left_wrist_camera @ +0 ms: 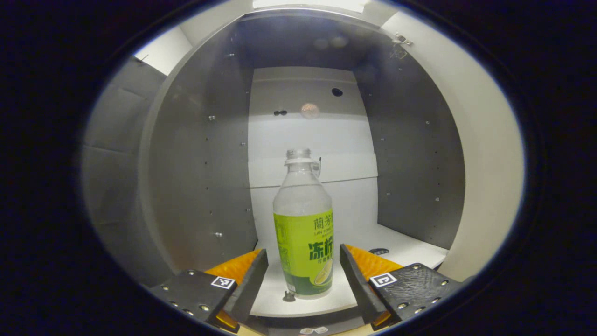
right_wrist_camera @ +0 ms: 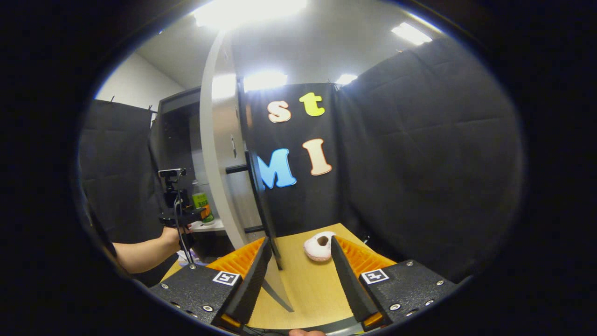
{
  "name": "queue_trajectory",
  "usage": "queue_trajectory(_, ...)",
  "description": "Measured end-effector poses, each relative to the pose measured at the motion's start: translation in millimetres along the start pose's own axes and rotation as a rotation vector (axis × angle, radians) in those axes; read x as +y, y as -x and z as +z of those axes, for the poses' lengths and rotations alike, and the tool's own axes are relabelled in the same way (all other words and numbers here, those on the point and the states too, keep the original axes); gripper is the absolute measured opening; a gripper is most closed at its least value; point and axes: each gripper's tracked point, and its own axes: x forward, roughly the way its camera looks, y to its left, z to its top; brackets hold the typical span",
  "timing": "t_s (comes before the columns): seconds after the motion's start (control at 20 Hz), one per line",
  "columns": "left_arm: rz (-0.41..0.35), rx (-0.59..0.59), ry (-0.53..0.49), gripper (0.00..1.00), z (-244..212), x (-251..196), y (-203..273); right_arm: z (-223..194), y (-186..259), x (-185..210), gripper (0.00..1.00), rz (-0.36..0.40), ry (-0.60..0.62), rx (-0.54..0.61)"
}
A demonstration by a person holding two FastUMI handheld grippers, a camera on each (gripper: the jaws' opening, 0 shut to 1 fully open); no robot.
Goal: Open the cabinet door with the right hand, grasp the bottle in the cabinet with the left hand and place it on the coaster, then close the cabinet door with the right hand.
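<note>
In the right gripper view the bottle (right_wrist_camera: 201, 203) is small and half hidden behind the left gripper (right_wrist_camera: 193, 213), so contact is unclear, and the cabinet door (right_wrist_camera: 219, 154) blocks the cabinet interior.

The clear plastic bottle (left_wrist_camera: 304, 224) wears a lime-green label with darker green lettering and stands on the white shelf (left_wrist_camera: 401, 249) of a grey-walled cabinet (left_wrist_camera: 200, 177). The round coaster (right_wrist_camera: 319, 246) is pale pinkish-white with a dark centre, on a light tan wooden bench (right_wrist_camera: 305, 284); the open cabinet door (right_wrist_camera: 219, 158) is pale grey.
</note>
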Motion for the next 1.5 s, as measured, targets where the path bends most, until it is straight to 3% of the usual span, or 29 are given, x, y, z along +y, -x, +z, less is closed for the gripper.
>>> queue_trajectory(0.3,-0.005,-0.007,-0.014,0.88,-2,3,-29,14,13,-24,0.80,-0.125,-0.034,-0.049)
queue_trajectory(0.4,-0.012,-0.007,-0.001,0.75,-3,3,-30,26,6,-31,0.77,-0.154,-0.036,-0.087)
queue_trajectory(0.45,-0.020,-0.004,-0.003,0.68,-2,3,-28,29,2,-32,0.80,-0.155,-0.037,-0.094)
queue_trajectory(0.75,0.003,-0.044,0.004,0.69,28,6,2,26,-17,-41,0.79,-0.126,0.005,-0.094)
queue_trajectory(0.85,0.002,-0.052,0.021,0.69,40,4,27,29,-27,-52,0.80,-0.118,0.029,-0.110)
queue_trajectory(0.9,0.009,-0.055,0.022,0.75,45,4,41,28,-30,-58,0.81,-0.114,0.039,-0.108)
queue_trajectory(1.15,0.050,-0.100,0.051,0.75,65,8,132,9,-47,-88,0.85,-0.092,0.094,-0.010)
queue_trajectory(1.3,0.113,-0.129,0.054,0.62,72,12,189,11,-55,-92,0.84,-0.033,0.085,-0.027)
queue_trajectory(1.35,0.136,-0.133,0.045,0.75,75,13,206,9,-59,-92,0.87,-0.008,0.087,-0.029)
queue_trajectory(1.5,0.199,-0.139,0.003,0.75,67,13,265,-1,-78,-92,0.87,0.061,0.084,-0.025)
